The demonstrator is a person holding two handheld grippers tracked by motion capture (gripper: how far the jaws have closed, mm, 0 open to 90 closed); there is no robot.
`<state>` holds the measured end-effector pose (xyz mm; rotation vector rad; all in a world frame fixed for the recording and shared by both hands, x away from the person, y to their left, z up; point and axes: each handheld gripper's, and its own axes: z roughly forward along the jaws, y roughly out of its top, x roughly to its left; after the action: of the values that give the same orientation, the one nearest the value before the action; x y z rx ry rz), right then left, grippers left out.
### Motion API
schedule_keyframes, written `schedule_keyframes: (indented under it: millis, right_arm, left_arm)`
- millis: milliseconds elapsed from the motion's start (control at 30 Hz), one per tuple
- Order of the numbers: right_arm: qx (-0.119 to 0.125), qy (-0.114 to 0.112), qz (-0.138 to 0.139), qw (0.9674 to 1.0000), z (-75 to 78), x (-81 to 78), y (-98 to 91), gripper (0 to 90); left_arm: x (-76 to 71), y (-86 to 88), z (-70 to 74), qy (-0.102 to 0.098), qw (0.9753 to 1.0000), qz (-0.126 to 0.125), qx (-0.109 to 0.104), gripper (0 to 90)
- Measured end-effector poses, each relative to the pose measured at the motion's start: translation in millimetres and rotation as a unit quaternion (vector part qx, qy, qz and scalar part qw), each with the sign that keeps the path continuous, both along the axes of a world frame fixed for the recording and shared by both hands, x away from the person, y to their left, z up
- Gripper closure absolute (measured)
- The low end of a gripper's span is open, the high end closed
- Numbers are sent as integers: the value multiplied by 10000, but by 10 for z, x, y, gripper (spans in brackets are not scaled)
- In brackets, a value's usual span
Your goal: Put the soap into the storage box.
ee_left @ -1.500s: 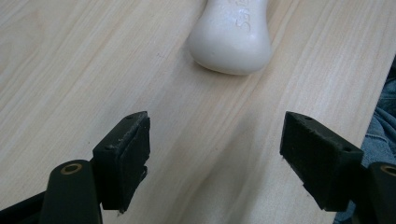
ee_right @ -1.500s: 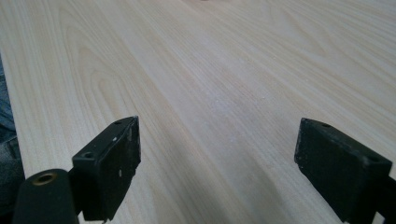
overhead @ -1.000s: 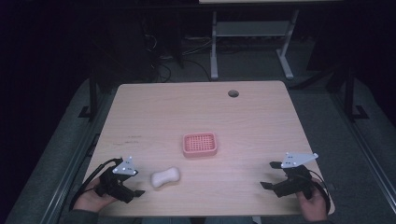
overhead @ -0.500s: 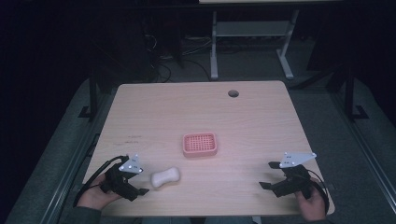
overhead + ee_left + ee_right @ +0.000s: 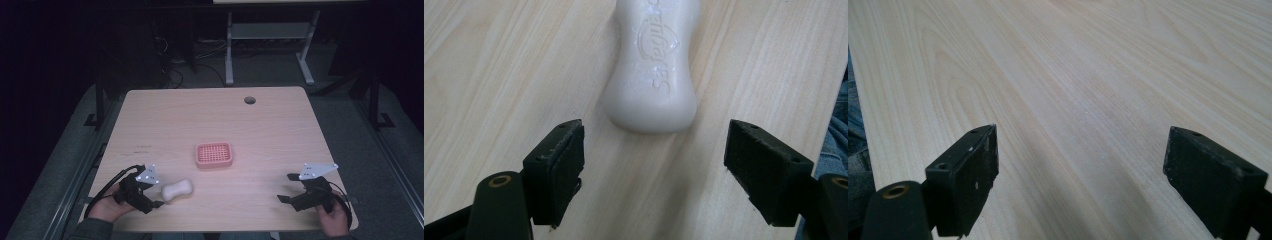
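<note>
Light wooden tabletop (image 5: 280, 125): white waisted bar of soap (image 5: 177, 189) near front left edge, just ahead of left gripper (image 5: 651, 150), jaws spread wide, clear of it. Pink perforated plastic soap dish (image 5: 214, 154) at centre. Right gripper (image 5: 1080, 172) front right, jaws apart, empty.

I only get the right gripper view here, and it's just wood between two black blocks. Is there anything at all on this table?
Observer: Yes. A white bar of soap lies near the front left of the table.
Operator: Anything else?
Observer: A pink ridged soap dish sits near the table's middle, with nothing in it.
Operator: Is somebody going for the soap?
Observer: The left hand-held gripper is aimed at it, jaws wide apart, the near end of the bar just ahead of them and untouched.
Operator: Any writing on the soap?
Observer: A brand name is pressed into its top, in the left gripper view.
</note>
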<state>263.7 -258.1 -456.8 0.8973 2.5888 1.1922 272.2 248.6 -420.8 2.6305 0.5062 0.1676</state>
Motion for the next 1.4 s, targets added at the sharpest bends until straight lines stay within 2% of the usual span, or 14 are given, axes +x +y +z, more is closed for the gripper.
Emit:
schedule_keyframes:
  millis: [800, 1133, 1400]
  right_arm:
    - [12, -18, 19, 10000, 1, 5, 4, 142]
    - [32, -15, 28, 10000, 3, 3, 4, 142]
    - [22, -2, 38, 10000, 4, 8, 7, 142]
  left_arm:
    - [125, -237, -8, 27, 9997, -218, 139, 243]
    - [175, -352, -52, 92, 9993, -258, 266, 271]
    - [222, -401, -73, 180, 9991, -265, 274, 283]
